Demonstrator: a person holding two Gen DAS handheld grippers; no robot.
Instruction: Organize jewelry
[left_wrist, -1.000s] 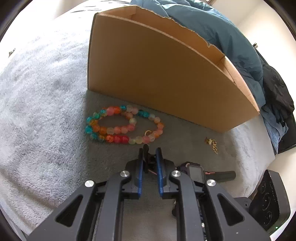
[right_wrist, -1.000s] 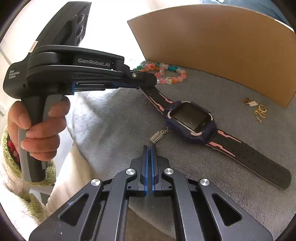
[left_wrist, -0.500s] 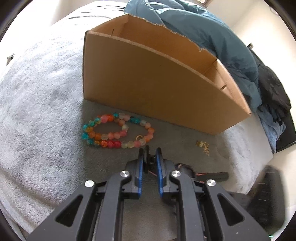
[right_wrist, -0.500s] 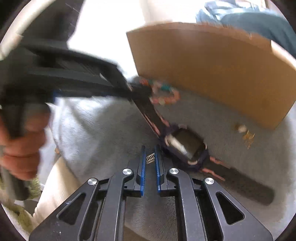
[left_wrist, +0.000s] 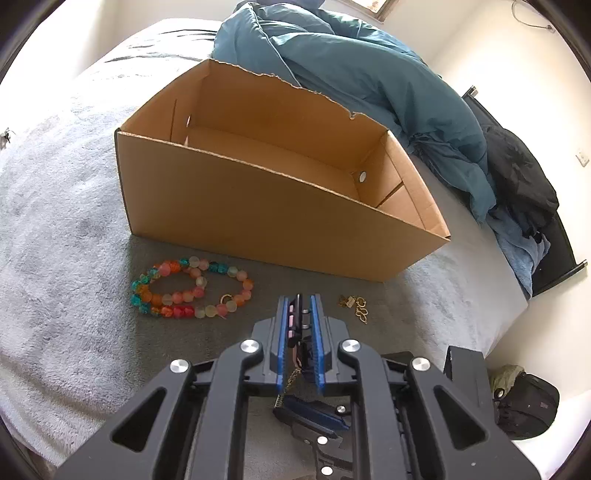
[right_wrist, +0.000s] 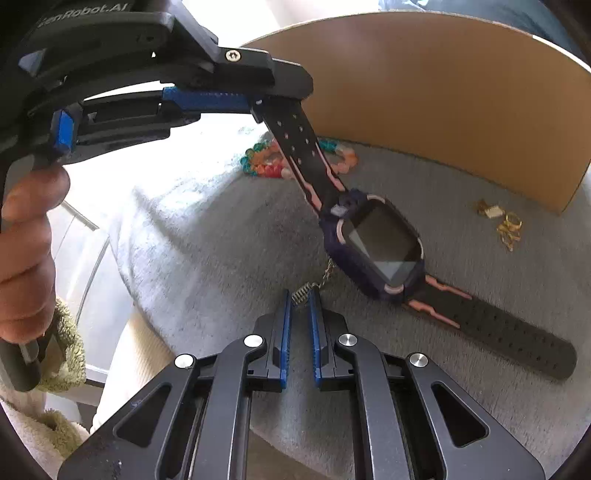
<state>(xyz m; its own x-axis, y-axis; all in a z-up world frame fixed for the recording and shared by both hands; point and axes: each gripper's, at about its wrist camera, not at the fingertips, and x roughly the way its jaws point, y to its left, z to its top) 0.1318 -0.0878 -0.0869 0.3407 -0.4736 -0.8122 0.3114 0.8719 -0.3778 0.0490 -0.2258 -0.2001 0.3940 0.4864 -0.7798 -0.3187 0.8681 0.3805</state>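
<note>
The left tool (right_wrist: 275, 105) is clamping one end of the strap of the smartwatch (right_wrist: 376, 245), its blue pads pressed together on the perforated band. Compared with a second ago, that strap end is sitting higher: in the right wrist view the band is now slanting steeply down from the left tool to the watch body, where before it was lying close to flat on the bed (left_wrist: 55, 236). The far strap end is still resting on the grey blanket.

The left wrist view is also looking from higher up than before, so the inside of the cardboard box (left_wrist: 258, 206) is now showing, where earlier only its front wall was visible. The beaded bracelet (left_wrist: 192, 291) is lying in the same spot just in front of the box, and the small gold pieces (left_wrist: 356, 306) are lying to its right, near the box corner.

The right tool (right_wrist: 300, 295) is standing with its jaws slightly apart, whereas a second ago they were pressed together. A small silver charm (right_wrist: 301, 292) on a fine chain from the watch is sitting at the fingertips; whether the pads are touching it I cannot tell. A hand (right_wrist: 26, 243) is gripping the left tool's handle.
</note>
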